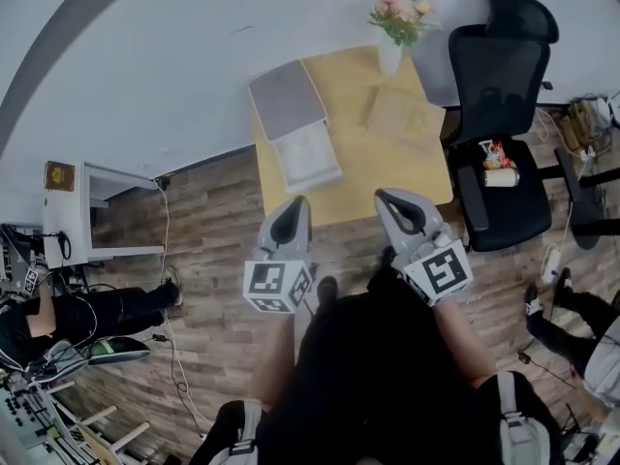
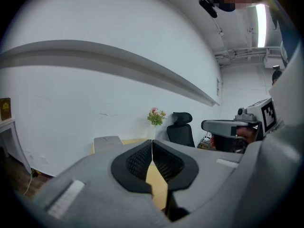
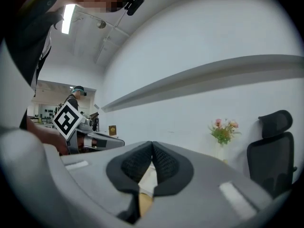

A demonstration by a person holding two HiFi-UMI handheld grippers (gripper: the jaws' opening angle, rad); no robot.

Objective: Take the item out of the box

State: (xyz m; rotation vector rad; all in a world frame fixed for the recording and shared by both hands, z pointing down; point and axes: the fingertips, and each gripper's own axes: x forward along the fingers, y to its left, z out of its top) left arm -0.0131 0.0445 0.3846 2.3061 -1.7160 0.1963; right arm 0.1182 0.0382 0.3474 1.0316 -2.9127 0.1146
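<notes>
An open box (image 1: 308, 155) lies on the left part of the wooden table (image 1: 358, 177); its grey lid (image 1: 287, 98) is folded back and the inside looks white. What lies in it I cannot make out. My left gripper (image 1: 298, 202) and right gripper (image 1: 385, 197) hang side by side over the floor, just short of the table's near edge. Each has its jaws shut with nothing between them. The left gripper view has its own jaws (image 2: 152, 144) closed and the box lid (image 2: 107, 142) beyond. In the right gripper view the jaws (image 3: 152, 144) meet at the tips.
A flat tan piece (image 1: 403, 114) and a vase of flowers (image 1: 395, 29) stand on the table's right and far side. A black office chair (image 1: 504, 114) with small items on its seat is at the right. A white cabinet (image 1: 97, 211) and cables are at the left.
</notes>
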